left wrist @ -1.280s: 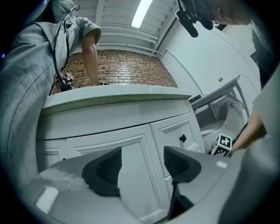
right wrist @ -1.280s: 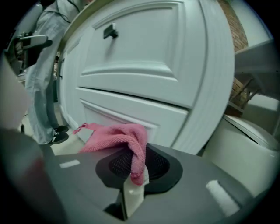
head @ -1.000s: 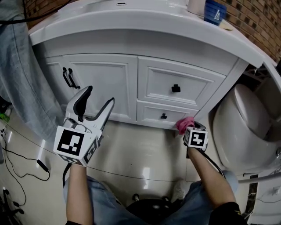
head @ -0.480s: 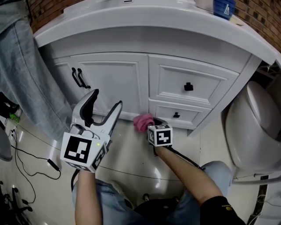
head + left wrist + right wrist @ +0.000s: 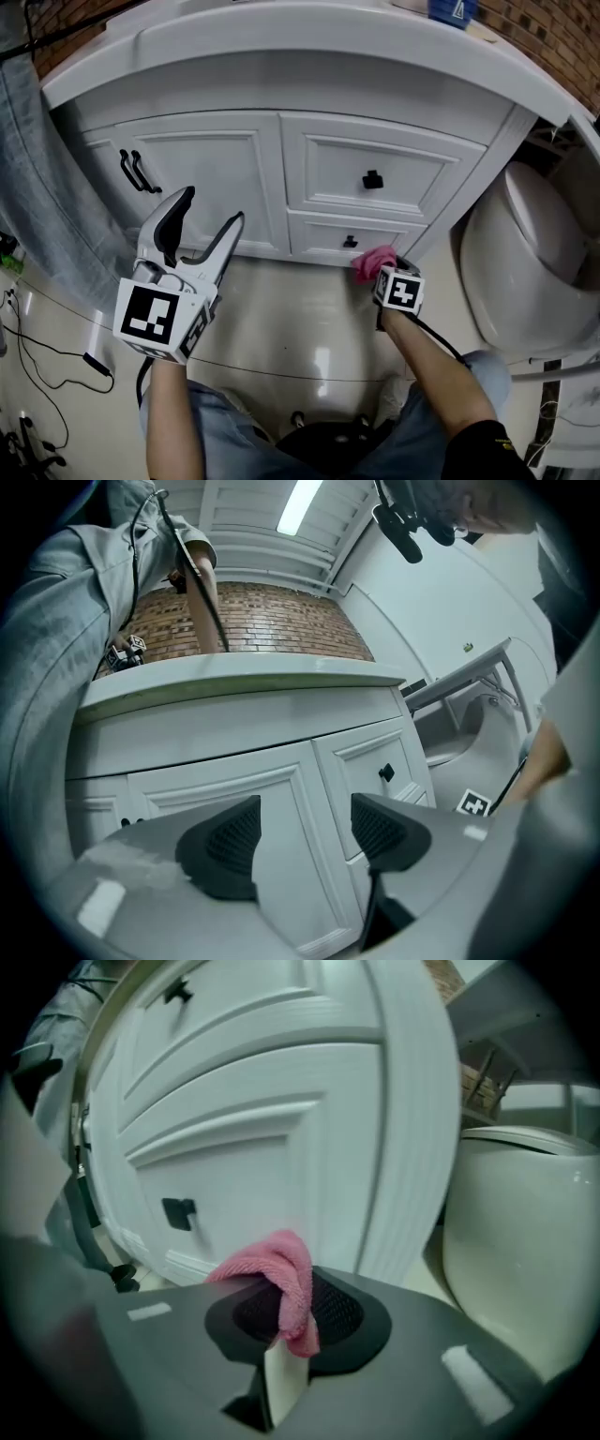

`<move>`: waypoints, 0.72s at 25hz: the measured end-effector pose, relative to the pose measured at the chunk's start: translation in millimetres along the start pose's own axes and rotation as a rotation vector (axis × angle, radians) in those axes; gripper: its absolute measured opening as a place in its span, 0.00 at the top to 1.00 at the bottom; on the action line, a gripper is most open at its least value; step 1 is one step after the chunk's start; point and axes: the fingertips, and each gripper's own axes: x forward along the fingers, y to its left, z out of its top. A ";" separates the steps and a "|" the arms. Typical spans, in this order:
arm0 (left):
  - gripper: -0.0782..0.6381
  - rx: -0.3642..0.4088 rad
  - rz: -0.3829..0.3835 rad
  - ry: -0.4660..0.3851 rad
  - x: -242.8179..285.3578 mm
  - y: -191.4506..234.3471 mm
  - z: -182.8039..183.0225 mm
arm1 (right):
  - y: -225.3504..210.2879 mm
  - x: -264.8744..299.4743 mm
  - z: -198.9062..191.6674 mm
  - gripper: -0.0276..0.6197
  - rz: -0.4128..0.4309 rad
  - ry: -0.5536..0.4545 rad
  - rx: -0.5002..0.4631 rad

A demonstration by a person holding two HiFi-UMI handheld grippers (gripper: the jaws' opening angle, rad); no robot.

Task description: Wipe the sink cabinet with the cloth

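White sink cabinet [image 5: 281, 89] with 2 shut drawers [image 5: 337, 173] and a shut door [image 5: 216, 178]; nothing inside them can be seen. The right gripper [image 5: 380, 270], on a low outstretched arm, has its fingers clamped on a pink cloth [image 5: 372, 261] at the cabinet's bottom edge, under the lower drawer. The left gripper [image 5: 209, 206] is raised before the cabinet door, fingers wide apart, holding nothing. A toilet [image 5: 525, 272] stands right of the cabinet.

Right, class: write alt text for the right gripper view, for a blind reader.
The right gripper holds a pink cloth in its shut jaws, near the lower drawer of a white sink cabinet. A toilet stands at the right.
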 end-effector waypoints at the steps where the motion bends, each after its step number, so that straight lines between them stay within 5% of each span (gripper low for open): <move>1: 0.47 0.005 -0.006 0.002 1.4 -1.4 -0.8 | -15.7 -4.0 0.2 0.87 -0.015 0.000 0.014; 6: 0.47 -0.011 0.003 -0.010 1.2 4.1 -0.2 | -47.3 -14.5 -0.4 0.87 -0.079 0.000 0.058; 9: 0.47 -0.013 0.010 -0.010 -1.9 5.8 0.3 | -26.6 -5.3 -7.6 0.87 -0.073 0.019 0.071; 18: 0.47 -0.022 0.042 0.014 -15.7 9.5 -1.3 | 190.5 34.8 -6.8 0.87 0.332 0.025 -0.218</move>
